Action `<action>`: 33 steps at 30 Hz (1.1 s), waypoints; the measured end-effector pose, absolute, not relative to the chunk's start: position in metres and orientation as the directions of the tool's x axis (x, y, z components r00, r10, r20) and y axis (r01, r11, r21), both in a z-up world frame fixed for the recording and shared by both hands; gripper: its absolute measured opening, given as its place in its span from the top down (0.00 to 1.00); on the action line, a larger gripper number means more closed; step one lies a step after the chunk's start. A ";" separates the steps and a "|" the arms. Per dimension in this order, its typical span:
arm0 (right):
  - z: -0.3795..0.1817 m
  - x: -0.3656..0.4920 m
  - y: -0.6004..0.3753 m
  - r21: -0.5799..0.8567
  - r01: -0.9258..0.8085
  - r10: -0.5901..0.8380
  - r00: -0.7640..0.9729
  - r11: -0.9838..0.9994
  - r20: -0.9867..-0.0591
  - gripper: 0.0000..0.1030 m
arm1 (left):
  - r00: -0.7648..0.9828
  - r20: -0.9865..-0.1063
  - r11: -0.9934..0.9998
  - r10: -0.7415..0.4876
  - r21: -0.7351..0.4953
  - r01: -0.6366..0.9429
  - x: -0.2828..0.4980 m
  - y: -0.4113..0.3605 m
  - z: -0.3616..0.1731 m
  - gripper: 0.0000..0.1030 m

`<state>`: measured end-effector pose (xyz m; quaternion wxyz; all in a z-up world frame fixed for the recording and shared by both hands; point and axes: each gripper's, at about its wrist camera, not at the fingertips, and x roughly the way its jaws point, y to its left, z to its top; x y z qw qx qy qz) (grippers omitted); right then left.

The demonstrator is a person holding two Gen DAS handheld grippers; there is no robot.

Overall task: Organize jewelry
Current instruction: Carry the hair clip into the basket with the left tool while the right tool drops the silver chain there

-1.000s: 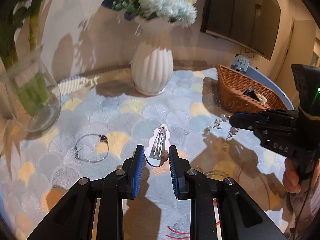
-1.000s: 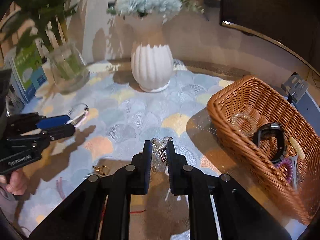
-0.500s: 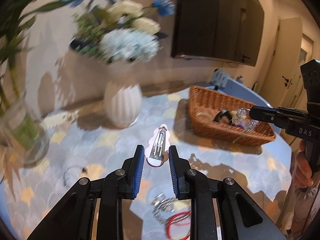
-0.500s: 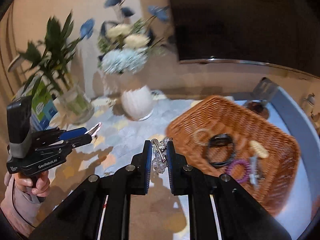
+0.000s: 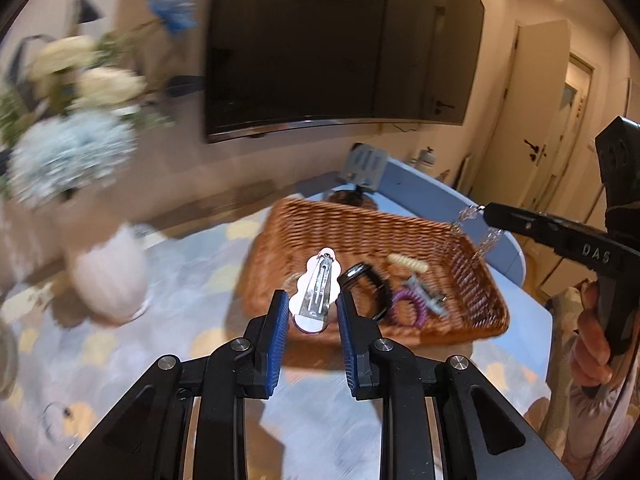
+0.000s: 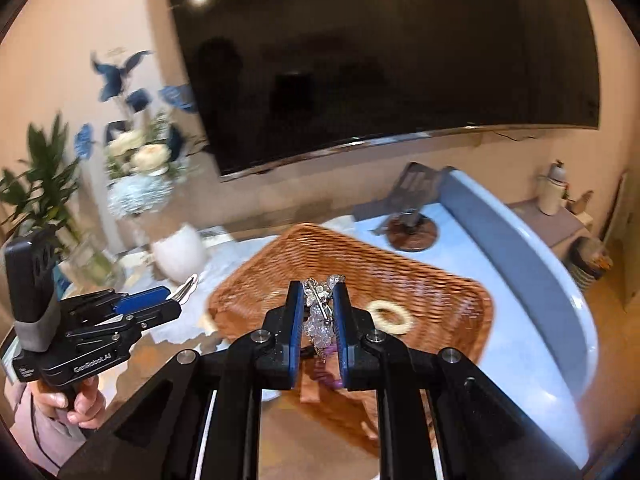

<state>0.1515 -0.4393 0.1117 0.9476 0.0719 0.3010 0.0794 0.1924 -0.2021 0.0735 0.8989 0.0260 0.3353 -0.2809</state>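
Observation:
My left gripper is shut on a pink and silver snap hair clip and holds it in the air in front of the wicker basket. My right gripper is shut on a crystal bead bracelet above the basket. The bracelet also shows in the left wrist view, dangling over the basket's right rim. The left gripper also shows in the right wrist view. In the basket lie a black band, a purple coil tie and a cream clip.
A white ribbed vase of flowers stands on the patterned table left of the basket. A thin bracelet lies at the near left of the table. A dark phone stand sits behind the basket. A large dark TV hangs on the wall.
Both grippers have risen and swung right toward the basket, still holding the hair clip and the crystal bracelet. The right gripper is now over the basket.

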 end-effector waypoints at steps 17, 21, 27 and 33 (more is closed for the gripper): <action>0.041 0.193 -0.510 0.250 0.077 0.117 0.728 0.965 -0.676 0.85 | 0.476 -0.669 0.752 -0.571 -0.194 0.629 0.216 -0.303 0.041 0.76; 0.034 0.195 -0.517 0.264 0.091 0.120 0.720 0.960 -0.684 0.85 | 0.453 -0.683 0.743 -0.573 -0.200 0.639 0.219 -0.318 0.031 0.76; 0.033 0.193 -0.518 0.260 0.093 0.118 0.714 0.961 -0.690 0.84 | 0.423 -0.691 0.722 -0.586 -0.206 0.661 0.216 -0.326 0.025 0.76; 0.034 0.186 -0.529 0.377 0.087 0.208 0.712 0.922 -0.671 0.78 | 0.305 -0.693 0.634 -0.653 -0.279 0.721 0.197 -0.318 0.027 0.60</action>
